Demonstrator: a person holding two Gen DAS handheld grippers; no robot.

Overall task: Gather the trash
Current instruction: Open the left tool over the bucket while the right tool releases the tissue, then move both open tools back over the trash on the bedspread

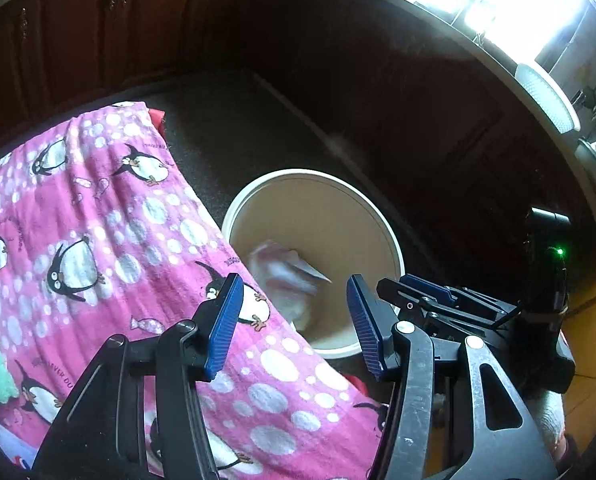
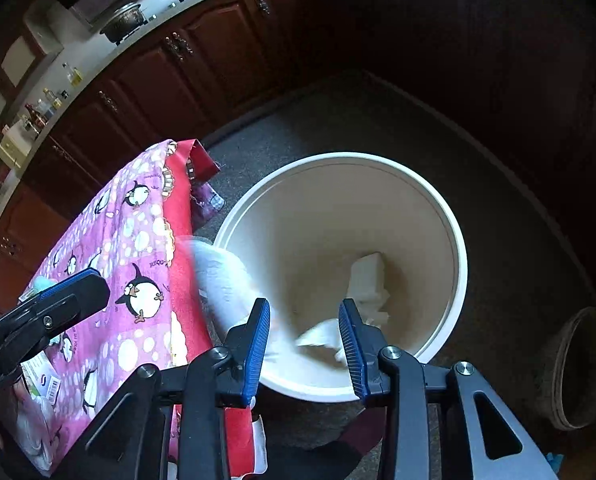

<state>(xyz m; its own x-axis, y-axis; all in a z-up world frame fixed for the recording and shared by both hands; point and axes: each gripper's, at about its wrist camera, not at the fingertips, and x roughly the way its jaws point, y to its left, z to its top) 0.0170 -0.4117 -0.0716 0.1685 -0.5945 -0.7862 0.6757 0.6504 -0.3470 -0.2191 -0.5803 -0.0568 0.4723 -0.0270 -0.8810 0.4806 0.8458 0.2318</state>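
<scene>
Pink penguin blanket (image 1: 110, 240) on the left, draped over the worktop edge. Left tongs (image 1: 294, 320) hang above the white bucket (image 1: 393, 240), blue pads parted, nothing between them; blurred crumpled paper (image 1: 286, 276) is inside the bucket. Right tongs (image 2: 303, 344) gape too, empty, with white paper scraps (image 2: 367, 280) at the bucket's bottom.

Both grippers point steeply downward, side by side. The left gripper (image 1: 296, 322) has its 2 blue-padded fingers (image 1: 226, 322) parted, with nothing pressed between them. The right gripper (image 2: 303, 350) likewise holds its 2 blue-padded fingers (image 2: 258, 350) apart, gripping nothing, and sits just right of the left one.
</scene>
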